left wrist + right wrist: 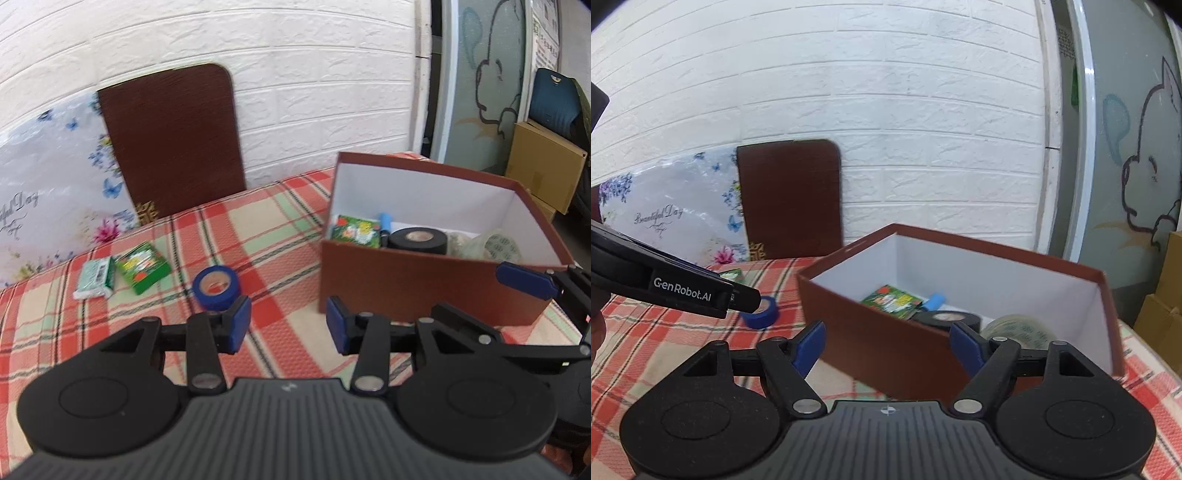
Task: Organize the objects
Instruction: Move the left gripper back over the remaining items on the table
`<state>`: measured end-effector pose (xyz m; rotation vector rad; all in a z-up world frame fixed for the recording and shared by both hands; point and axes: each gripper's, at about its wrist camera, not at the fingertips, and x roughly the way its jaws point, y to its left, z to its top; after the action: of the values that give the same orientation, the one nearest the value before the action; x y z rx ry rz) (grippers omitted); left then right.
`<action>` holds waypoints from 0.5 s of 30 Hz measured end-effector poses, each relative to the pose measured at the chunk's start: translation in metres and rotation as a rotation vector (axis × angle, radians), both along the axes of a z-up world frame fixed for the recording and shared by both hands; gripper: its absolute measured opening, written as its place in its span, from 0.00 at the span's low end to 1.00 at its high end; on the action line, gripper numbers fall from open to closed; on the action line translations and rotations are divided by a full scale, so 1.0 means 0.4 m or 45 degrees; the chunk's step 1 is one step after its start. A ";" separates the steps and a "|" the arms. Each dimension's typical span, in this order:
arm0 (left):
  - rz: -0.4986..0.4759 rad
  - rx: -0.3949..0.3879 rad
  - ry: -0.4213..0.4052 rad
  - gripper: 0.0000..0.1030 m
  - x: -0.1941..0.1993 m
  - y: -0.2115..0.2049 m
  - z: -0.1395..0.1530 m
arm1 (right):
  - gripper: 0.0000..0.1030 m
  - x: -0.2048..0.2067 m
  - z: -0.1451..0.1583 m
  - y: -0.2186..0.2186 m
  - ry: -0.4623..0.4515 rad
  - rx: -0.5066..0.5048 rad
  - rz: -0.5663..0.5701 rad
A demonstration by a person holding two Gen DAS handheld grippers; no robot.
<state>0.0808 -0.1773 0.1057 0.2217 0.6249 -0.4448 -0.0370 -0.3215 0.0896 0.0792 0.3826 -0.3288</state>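
The blue tape roll lies loose on the plaid table, left of the brown box that already holds other rolls and a packet. The left gripper hovers just short of it, fingers apart and empty; the right gripper faces the box, fingers also apart. Judging by this, the fetch step is on: next, straddle the roll and close.

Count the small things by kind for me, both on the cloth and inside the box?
Tape rolls: 3, blue, black, clear
Green packets: 3
Blue tube: 1
Total: 7
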 end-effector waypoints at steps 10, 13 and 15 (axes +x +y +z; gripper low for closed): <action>0.171 -0.001 0.033 0.46 0.022 0.181 -0.044 | 0.72 0.068 -0.039 0.126 0.084 0.010 0.117; 0.226 0.008 0.042 0.46 0.034 0.237 -0.059 | 0.72 0.092 -0.048 0.159 0.107 0.007 0.153; 0.266 0.010 0.049 0.47 0.044 0.272 -0.068 | 0.72 0.108 -0.052 0.181 0.123 0.008 0.175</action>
<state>0.0983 -0.0683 0.0785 0.1536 0.6796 -0.2462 0.0064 -0.2490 0.0686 0.0429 0.4820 -0.1960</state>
